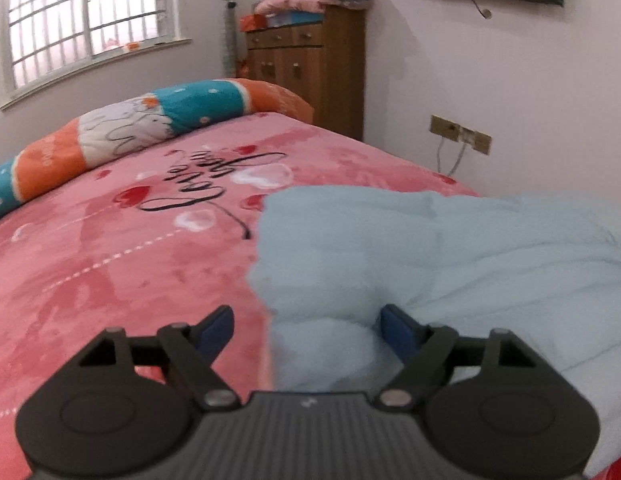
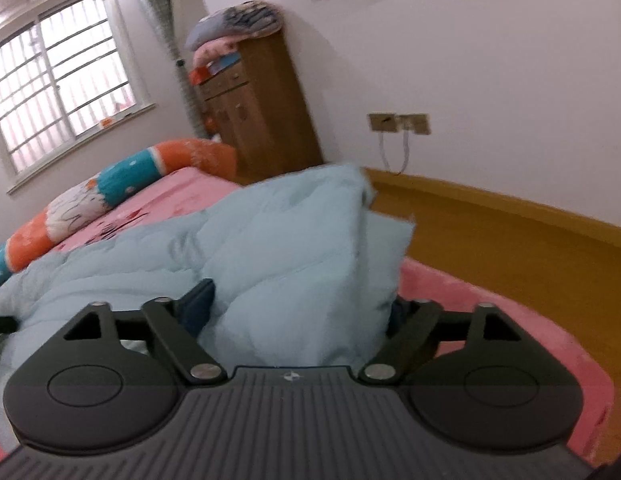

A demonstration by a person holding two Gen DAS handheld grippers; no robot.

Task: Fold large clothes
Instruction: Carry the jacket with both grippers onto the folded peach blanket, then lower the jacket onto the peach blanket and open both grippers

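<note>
The pale blue garment (image 1: 410, 248) is bunched on the pink bed (image 1: 110, 260), toward its wall-side edge. Both the left tool (image 1: 306, 324) and right tool (image 2: 300, 300) are spread wide with cloth between, nothing pinched — so the raised fold (image 2: 310, 220) could easily be toppled off that edge.

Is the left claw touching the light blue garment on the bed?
Cannot tell. In the left wrist view the left claw stands open around a bunched fold of the light blue garment; the fold meets one pad's edge, but blur hides contact.
</note>
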